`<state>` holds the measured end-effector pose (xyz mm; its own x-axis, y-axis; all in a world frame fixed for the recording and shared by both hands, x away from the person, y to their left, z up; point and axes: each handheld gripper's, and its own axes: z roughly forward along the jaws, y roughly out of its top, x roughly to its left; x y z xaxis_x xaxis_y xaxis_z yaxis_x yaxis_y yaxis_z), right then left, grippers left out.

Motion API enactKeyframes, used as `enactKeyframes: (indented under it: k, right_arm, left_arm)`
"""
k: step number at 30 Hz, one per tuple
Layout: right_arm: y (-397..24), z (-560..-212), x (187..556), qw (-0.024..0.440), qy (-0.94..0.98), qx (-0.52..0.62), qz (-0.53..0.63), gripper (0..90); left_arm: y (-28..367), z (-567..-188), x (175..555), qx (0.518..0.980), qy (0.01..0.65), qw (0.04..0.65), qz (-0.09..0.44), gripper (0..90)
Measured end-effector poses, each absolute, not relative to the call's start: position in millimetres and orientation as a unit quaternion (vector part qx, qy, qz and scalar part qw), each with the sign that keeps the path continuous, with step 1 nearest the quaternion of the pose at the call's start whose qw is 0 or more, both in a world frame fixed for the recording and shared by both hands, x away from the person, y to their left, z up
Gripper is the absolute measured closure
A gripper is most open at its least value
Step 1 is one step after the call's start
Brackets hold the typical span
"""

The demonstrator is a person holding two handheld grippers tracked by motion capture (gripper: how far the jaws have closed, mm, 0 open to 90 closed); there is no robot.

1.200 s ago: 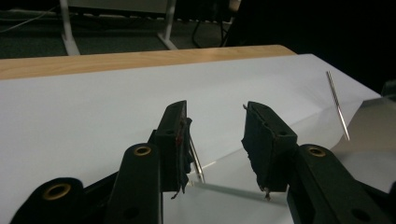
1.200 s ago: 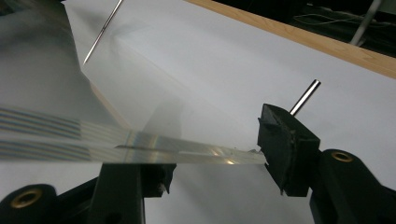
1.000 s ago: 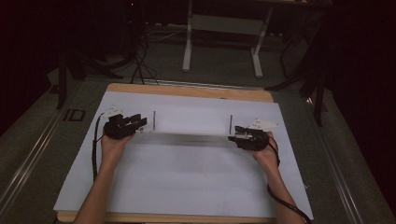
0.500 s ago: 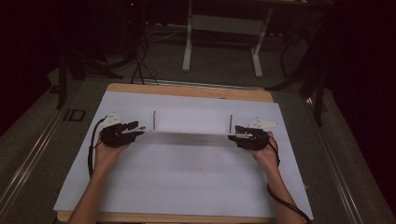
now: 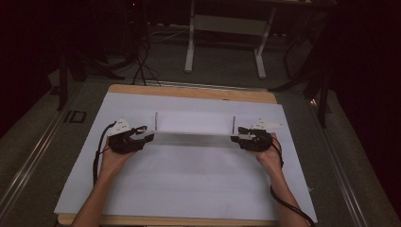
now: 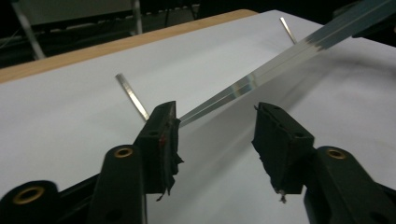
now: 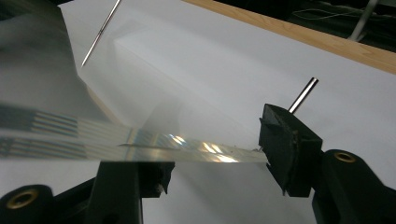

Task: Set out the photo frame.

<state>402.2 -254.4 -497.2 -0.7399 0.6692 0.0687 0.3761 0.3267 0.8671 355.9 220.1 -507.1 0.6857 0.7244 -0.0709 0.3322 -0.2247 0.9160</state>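
Note:
A long clear strip (image 5: 189, 137) spans the white sheet between two thin upright metal pins (image 5: 156, 119) (image 5: 233, 123). My left gripper (image 5: 150, 137) sits at its left end. In the left gripper view that gripper (image 6: 215, 126) is open, and the strip (image 6: 261, 70) ends beside the left jaw, near a pin (image 6: 133, 95), touching neither pad. My right gripper (image 5: 234, 138) is at the strip's other end. In the right gripper view this gripper (image 7: 215, 140) stands wide open; the strip (image 7: 154, 144) lies across the left jaw and its end touches the right jaw, near a pin (image 7: 303, 93).
The white sheet (image 5: 189, 184) covers a wooden table (image 5: 189, 91) whose edge shows at the back. Both forearms come in from the bottom. Beyond the table stand a desk frame (image 5: 224, 42) and cables on a dark floor.
My left gripper has moved a little to the left and towards the person, away from the left pin, and now stands open off the strip's end. The right gripper has stayed put.

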Motion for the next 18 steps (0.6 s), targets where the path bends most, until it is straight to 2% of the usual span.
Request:
enactKeyframes:
  k: [4, 8, 18]
  right_arm:
    - [-254, -497, 402, 0.152, 0.800, 0.327, 0.479, 45.6]
    - [-254, -497, 402, 0.151, 0.800, 0.328, 0.479, 45.6]
    - [-254, -496, 403, 0.149, 0.800, 0.330, 0.479, 45.6]
  left_arm:
    - [214, -506, 359, 0.759, 0.345, 0.517, 0.192, 42.2]
    - [210, -504, 361, 0.751, 0.350, 0.522, 0.205, 39.5]
    - [205, -507, 364, 0.746, 0.352, 0.526, 0.206, 43.4]
